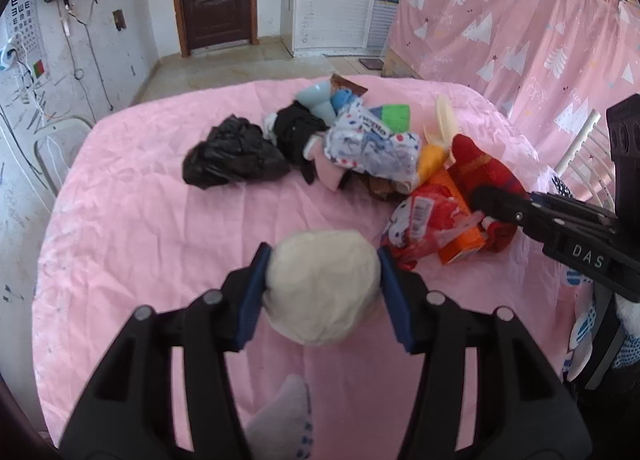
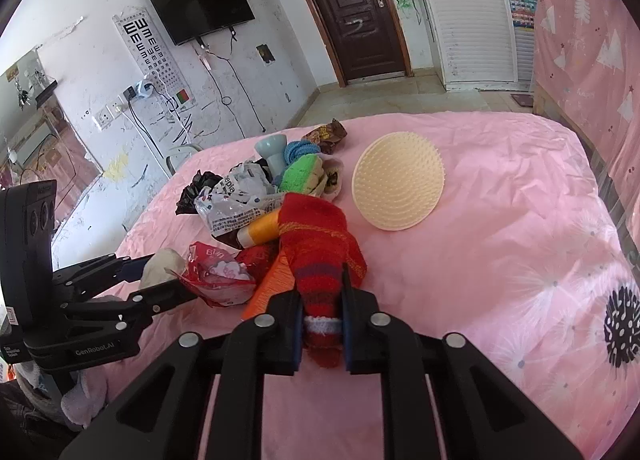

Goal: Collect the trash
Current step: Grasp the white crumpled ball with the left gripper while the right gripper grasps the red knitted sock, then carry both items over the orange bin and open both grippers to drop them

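A heap of trash and cloth lies on the pink bed [image 1: 152,220]. My left gripper [image 1: 323,260] is shut on a cream crumpled wad [image 1: 320,292], with the blue pads pressing both of its sides. From the right wrist view the same left gripper [image 2: 158,280] and wad [image 2: 160,262] show at the left. My right gripper [image 2: 322,314] is shut on the cuff of a red striped sock [image 2: 320,244]. In the left wrist view the sock [image 1: 480,164] lies over an orange box [image 1: 460,248], and the right gripper [image 1: 486,200] reaches in from the right. A red and white snack bag [image 2: 218,276] lies between the two grippers.
Farther back lie a black plastic bag [image 1: 232,156], a white printed bag [image 2: 236,200], a yellow spool [image 2: 264,228], a green cloth [image 2: 300,176], a light blue cup [image 2: 272,152] and a brown wrapper [image 2: 326,134]. A cream bristled disc [image 2: 400,180] rests right of the heap. A pale sock [image 1: 284,416] lies near me.
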`<state>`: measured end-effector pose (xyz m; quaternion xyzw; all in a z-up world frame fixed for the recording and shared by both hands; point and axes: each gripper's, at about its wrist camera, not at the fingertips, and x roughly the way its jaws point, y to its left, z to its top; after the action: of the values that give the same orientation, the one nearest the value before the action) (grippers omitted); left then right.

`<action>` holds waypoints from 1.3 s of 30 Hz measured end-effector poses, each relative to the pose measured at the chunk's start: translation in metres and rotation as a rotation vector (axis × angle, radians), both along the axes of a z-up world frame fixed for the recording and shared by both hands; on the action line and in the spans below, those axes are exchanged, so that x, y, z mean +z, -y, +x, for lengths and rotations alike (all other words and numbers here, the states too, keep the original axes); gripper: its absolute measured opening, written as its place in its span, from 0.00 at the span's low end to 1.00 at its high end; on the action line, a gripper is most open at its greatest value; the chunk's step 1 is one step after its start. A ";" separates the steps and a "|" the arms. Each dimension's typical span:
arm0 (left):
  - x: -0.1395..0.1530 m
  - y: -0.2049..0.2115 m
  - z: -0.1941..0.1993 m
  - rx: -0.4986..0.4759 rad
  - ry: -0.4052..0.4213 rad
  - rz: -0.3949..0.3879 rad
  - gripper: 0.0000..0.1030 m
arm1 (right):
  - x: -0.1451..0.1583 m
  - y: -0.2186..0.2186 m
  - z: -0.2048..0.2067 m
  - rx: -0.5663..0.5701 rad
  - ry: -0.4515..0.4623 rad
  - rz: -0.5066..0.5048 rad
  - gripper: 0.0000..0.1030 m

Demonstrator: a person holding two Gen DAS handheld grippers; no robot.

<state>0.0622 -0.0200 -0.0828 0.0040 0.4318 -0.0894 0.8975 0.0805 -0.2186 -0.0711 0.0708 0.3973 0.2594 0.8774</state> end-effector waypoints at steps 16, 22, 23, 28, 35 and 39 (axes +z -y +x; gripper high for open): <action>0.057 0.019 -0.023 0.014 0.154 0.055 0.50 | 0.048 0.066 -0.030 -0.081 0.166 0.116 0.03; 0.071 0.058 -0.024 -0.055 0.188 0.059 0.50 | 0.057 0.108 -0.040 -0.151 0.209 0.130 0.03; 0.073 0.066 -0.024 -0.069 0.193 0.056 0.50 | 0.058 0.117 -0.042 -0.166 0.214 0.131 0.03; 0.082 0.111 -0.019 -0.154 0.205 0.041 0.50 | 0.059 0.160 -0.049 -0.232 0.234 0.117 0.03; 0.089 0.187 -0.012 -0.296 0.215 0.017 0.50 | 0.060 0.211 -0.060 -0.304 0.254 0.072 0.03; 0.089 0.224 -0.004 -0.355 0.195 -0.014 0.50 | 0.055 0.241 -0.062 -0.342 0.256 0.070 0.03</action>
<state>0.0578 -0.2443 0.0064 0.0822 0.3345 -0.2484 0.9053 0.0182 -0.4591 -0.0159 0.1341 0.2557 0.1272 0.9489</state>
